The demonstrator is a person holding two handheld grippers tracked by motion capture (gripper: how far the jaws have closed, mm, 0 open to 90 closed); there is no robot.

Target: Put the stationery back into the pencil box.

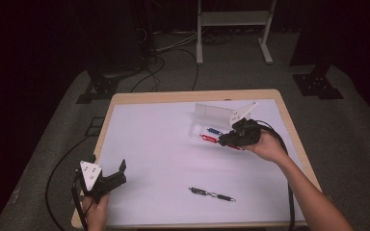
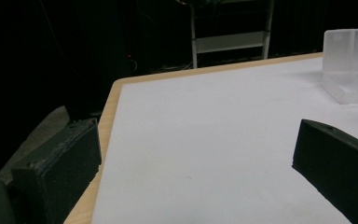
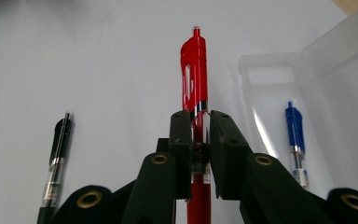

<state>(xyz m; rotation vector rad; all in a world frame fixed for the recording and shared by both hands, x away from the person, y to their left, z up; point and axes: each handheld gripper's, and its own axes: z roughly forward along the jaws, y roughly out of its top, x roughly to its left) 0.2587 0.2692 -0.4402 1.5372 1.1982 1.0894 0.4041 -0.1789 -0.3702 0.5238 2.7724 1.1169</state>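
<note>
A wooden-edged counter (image 1: pixel 289 122) carries a white sheet (image 1: pixel 164 149) that covers nearly all of its top. Toward the far right of the sheet stands a clear plastic case (image 1: pixel 214 117), its lid up, with a blue pen (image 1: pixel 215 131) lying inside. The left gripper (image 1: pixel 110 179) sits low at the near left corner of the counter, held in the person's left hand (image 1: pixel 95 208); its jaws stand wide apart with nothing between them. The right gripper (image 1: pixel 227 139) hangs just beside the case, borne by the right hand (image 1: pixel 269 147). Its jaws are clamped narrow on a red pen (image 3: pixel 194 84), which runs straight out past their tips, off the sheet. A black pen (image 1: pixel 212 194) lies alone on the sheet near the front edge, well apart from both grippers.
</note>
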